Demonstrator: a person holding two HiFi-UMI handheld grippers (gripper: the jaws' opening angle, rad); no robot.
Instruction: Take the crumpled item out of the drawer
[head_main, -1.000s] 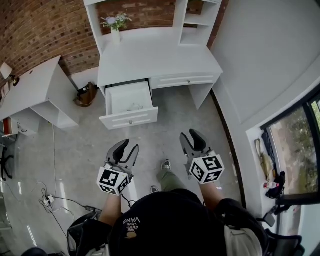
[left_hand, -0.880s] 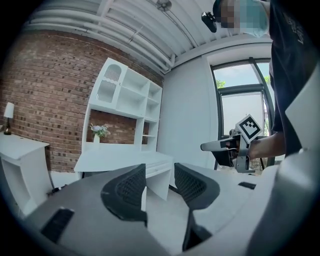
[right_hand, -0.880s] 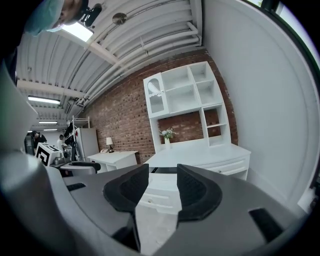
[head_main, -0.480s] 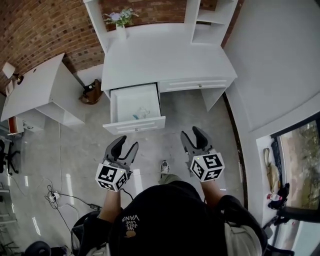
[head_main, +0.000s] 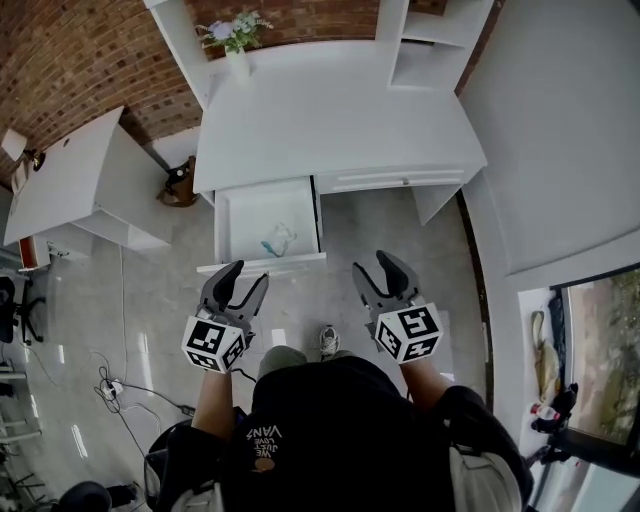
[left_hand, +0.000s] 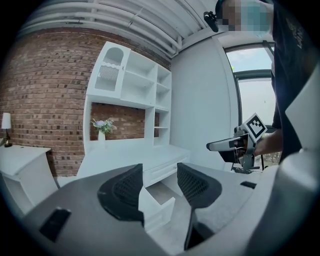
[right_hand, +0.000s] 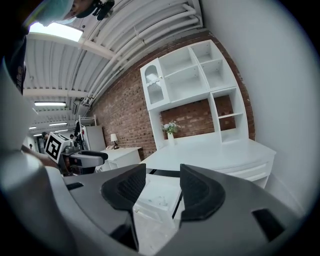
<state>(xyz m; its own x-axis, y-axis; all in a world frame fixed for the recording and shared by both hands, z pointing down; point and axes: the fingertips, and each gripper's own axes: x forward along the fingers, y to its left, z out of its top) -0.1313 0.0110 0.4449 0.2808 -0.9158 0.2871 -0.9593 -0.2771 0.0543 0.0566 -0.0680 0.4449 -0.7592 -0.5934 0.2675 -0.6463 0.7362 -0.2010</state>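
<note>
The white desk (head_main: 330, 120) has its left drawer (head_main: 230, 225) pulled out. A small pale crumpled item (head_main: 278, 240) with a bluish tint lies inside it. Both grippers hover over the floor in front of the desk, apart from everything. My left gripper (head_main: 242, 282) sits just below the drawer's front, and my right gripper (head_main: 376, 270) is below the shut right drawer. The jaws of both have just been opening, and nothing is between them. The left gripper view (left_hand: 159, 182) frames the drawer (left_hand: 161, 206); the right gripper view (right_hand: 162, 182) frames the drawer (right_hand: 159, 196) too.
A second white desk (head_main: 70, 180) stands at the left, with a brown bag (head_main: 178, 186) on the floor between the desks. A vase of flowers (head_main: 234, 42) stands on the desk's back left. Cables (head_main: 108, 386) lie on the floor at lower left. A white wall runs along the right.
The person has stepped toward the desk, so the drawer now lies just ahead of the grippers. Both pairs of jaws stand wider apart than a second ago.
</note>
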